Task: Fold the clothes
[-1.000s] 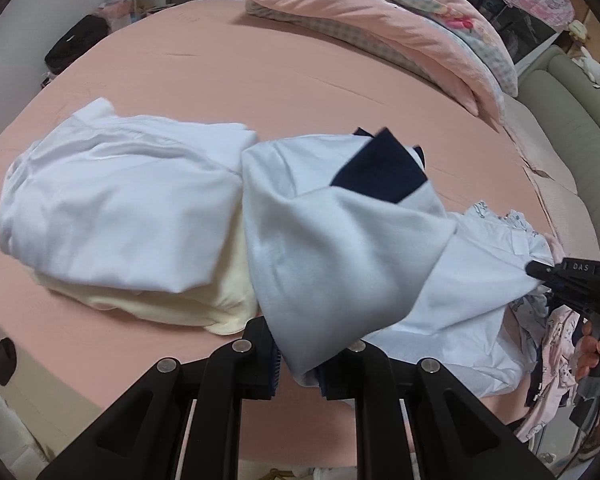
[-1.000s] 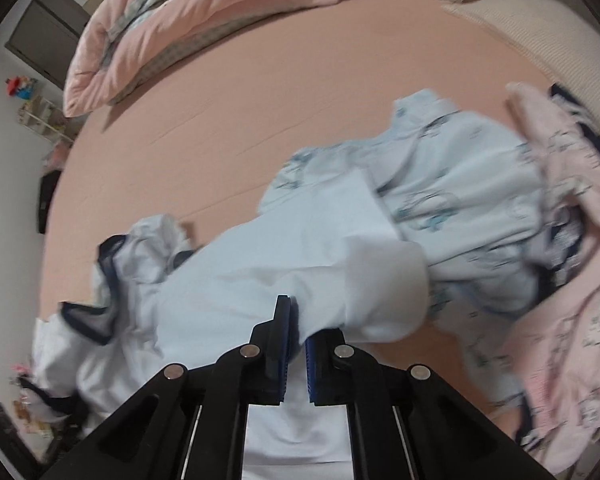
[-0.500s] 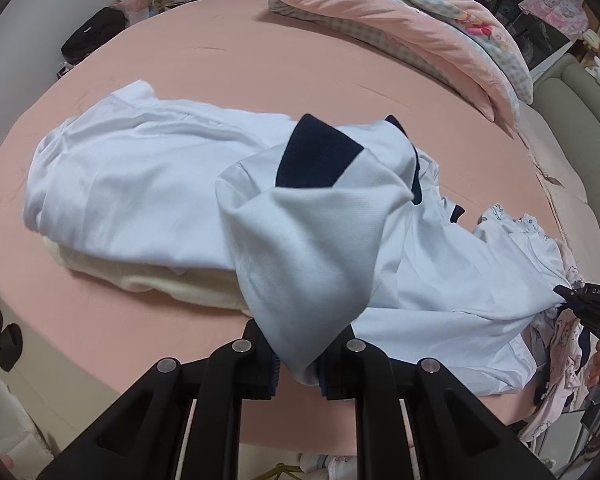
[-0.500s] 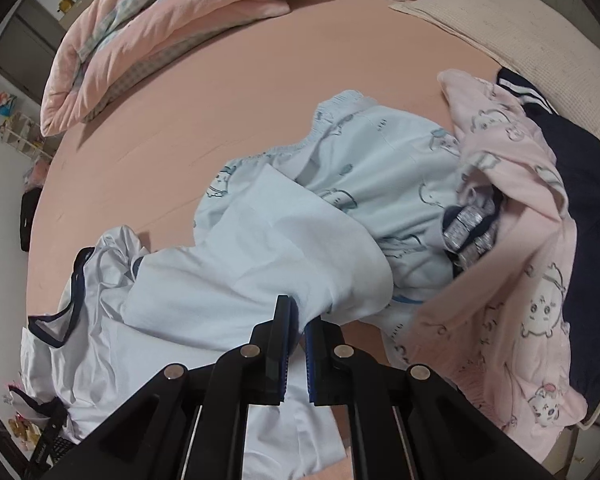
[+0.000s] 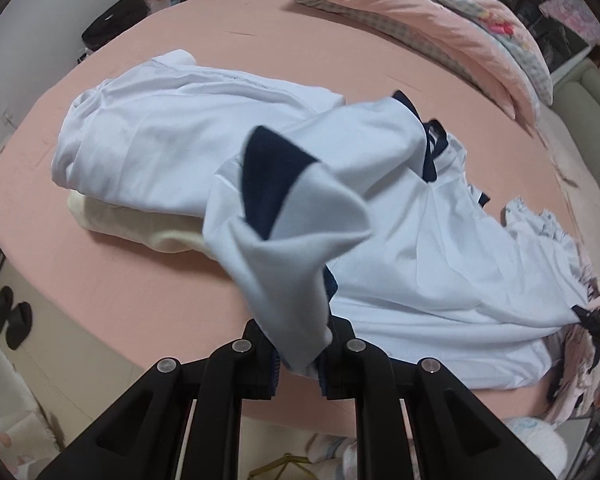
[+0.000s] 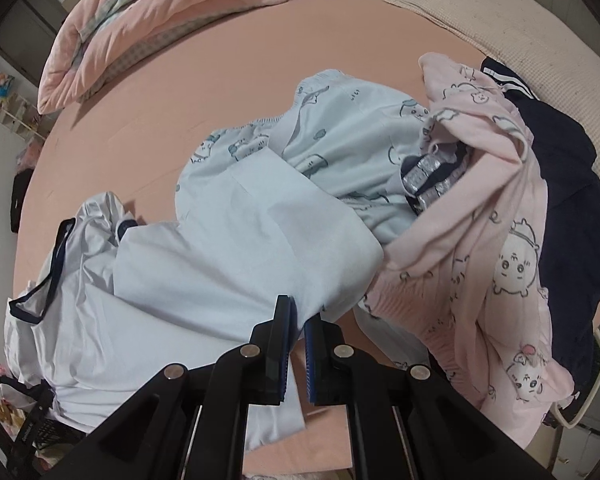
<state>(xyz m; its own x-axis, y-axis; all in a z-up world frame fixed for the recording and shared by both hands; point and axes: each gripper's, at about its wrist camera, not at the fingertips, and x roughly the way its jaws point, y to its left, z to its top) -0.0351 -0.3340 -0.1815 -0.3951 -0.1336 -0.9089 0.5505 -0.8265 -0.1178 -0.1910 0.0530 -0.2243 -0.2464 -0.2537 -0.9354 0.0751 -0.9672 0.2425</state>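
Pink bed [image 5: 148,288], both jaws clamping white shirt [image 5: 412,248], pink pyjamas [image 6: 496,240] only rightward

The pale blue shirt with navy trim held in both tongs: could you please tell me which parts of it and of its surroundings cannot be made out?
- Left wrist view: the pale blue shirt with navy trim drapes over the left tongs, hiding the pads.
- Left wrist view: the cream folded garment is mostly buried under the white folded garment.
- Right wrist view: the shirt's hem runs behind the right tongs.
- Right wrist view: the navy garment lies half under the pink printed pyjamas.

left hand-held gripper [image 5: 298,354] pinches shirt sleeve [image 5: 284,240].
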